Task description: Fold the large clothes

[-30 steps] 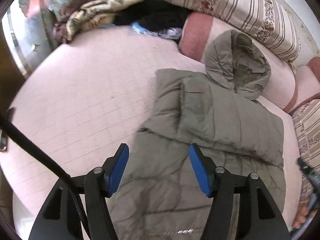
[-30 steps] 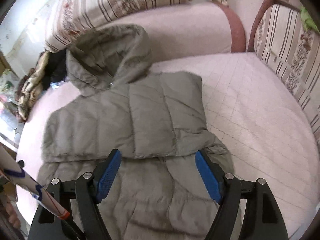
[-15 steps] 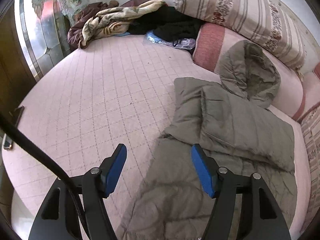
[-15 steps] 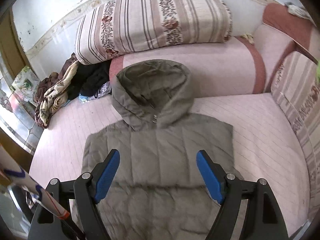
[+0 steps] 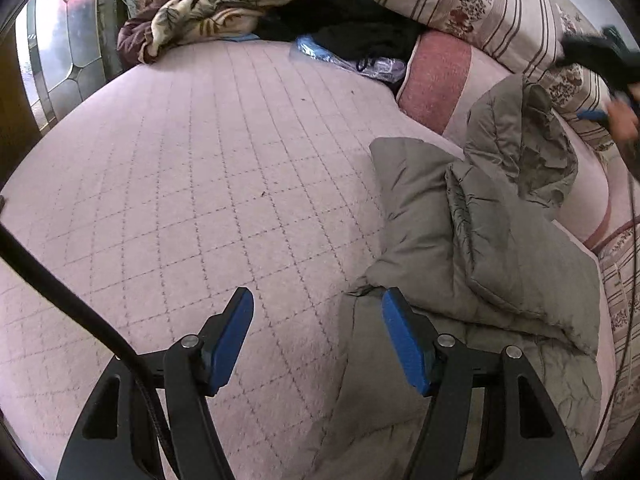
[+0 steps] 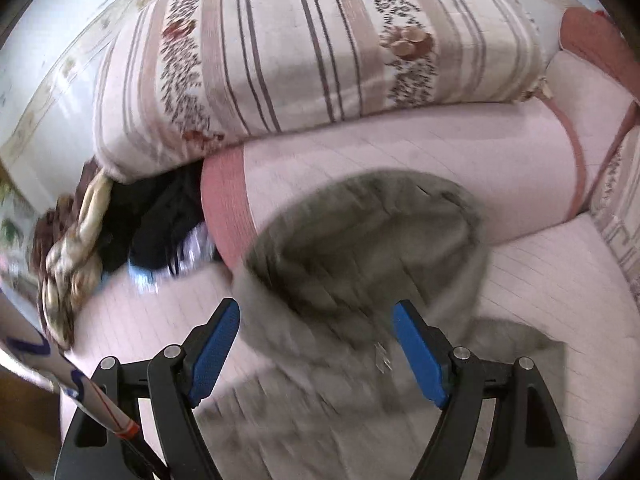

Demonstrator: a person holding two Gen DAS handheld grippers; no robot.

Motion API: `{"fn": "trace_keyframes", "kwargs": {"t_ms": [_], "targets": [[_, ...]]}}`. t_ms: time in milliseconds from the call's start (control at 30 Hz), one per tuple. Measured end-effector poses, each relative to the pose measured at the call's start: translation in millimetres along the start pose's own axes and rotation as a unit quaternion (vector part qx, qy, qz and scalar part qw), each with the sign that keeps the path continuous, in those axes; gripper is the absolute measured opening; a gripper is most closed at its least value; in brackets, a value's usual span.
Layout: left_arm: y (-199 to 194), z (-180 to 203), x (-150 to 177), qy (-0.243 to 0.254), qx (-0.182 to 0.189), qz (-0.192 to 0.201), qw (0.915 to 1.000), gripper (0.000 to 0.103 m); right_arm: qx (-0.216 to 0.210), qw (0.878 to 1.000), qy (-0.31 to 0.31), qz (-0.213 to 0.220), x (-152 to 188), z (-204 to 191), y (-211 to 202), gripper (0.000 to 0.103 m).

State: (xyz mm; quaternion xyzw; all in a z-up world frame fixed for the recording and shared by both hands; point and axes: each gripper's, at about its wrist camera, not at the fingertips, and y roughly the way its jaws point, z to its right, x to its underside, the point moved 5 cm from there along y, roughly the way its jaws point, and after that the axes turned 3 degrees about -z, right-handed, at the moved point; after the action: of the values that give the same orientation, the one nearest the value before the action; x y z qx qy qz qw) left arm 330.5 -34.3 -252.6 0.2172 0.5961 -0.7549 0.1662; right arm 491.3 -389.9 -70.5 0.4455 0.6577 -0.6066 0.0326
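I am in a home, in a bedroom or sitting room. Under my tools spreads a wide bed (image 5: 208, 168) covered in a pink quilted spread. Along the bed's far edge lies a pink bolster (image 6: 400, 168) with darker pink ends, and on top of that bolster rests a large striped, flower-printed cushion (image 6: 320, 48). At the bolster's left end sits a heap of household laundry: a crumpled leaf-patterned blanket (image 5: 224, 4) and dark clothes (image 5: 360, 28). Left of the bed stands a leaded-glass door panel (image 5: 68, 56).
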Motion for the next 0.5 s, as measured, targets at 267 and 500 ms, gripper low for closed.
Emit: {"fn": "trace_keyframes", "kwargs": {"t_ms": [267,500], "targets": [[17.2,3.3,7.2,0.009,0.015,-0.032,0.9994,0.066,-0.029,0.992,0.118,-0.018,-32.6,1.8,77.5,0.086],[22.4,4.9,9.2,0.012,0.017,-0.042,0.9989,0.066,-0.022,0.992,0.116,-0.050,-21.7,13.2,106.8,0.013]]}}
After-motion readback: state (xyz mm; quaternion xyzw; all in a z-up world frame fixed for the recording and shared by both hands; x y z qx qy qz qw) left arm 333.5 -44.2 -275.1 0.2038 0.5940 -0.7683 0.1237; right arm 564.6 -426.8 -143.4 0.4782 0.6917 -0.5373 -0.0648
